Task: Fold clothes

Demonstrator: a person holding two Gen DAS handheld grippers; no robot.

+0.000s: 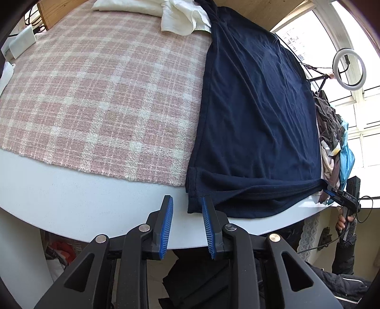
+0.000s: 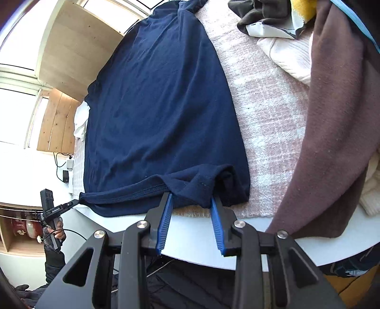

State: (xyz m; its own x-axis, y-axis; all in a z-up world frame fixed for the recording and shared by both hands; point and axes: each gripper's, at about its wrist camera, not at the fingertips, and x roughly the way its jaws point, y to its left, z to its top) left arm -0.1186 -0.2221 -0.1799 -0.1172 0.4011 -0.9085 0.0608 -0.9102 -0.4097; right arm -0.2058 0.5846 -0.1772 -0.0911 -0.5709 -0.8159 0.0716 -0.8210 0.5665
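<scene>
**A:** Two claws, both parted, nothing pinched. The left gripper (image 1: 187, 198) is hung over the near left corner of the navy garment (image 1: 256, 107), with the cloth only brushed by one finger. The right gripper (image 2: 190, 197) is set at the other near corner, where a rumpled bit of hem (image 2: 201, 183) sits between the open fingers but isn't squeezed. The garment itself is laid lengthwise on the plaid blanket (image 1: 95, 95), its near end spilled onto the bare table (image 1: 71, 202). How should the next bit be handled?

**B:** Probably a fresh grip is wanted before any fold. Both layers of the hem should be caught at each corner, not just the top one, or the underside will likely get dragged. The right corner is bunched, so it's best flattened or grabbed further out. Both corners should then be lifted together and kept taut.

**A:** Room-wise?

**B:** Lots of open blanket is seen on the left side, so a sideways fold could be taken that way. The right side is crowded: a pile of clothes (image 1: 332, 133) and a brown garment (image 2: 332, 142) are lying just beside the navy one and could get snagged. At the far end some white cloth (image 1: 182, 16) is touched by the collar end. The table edge is close, so nothing should be tugged nearer.
</scene>
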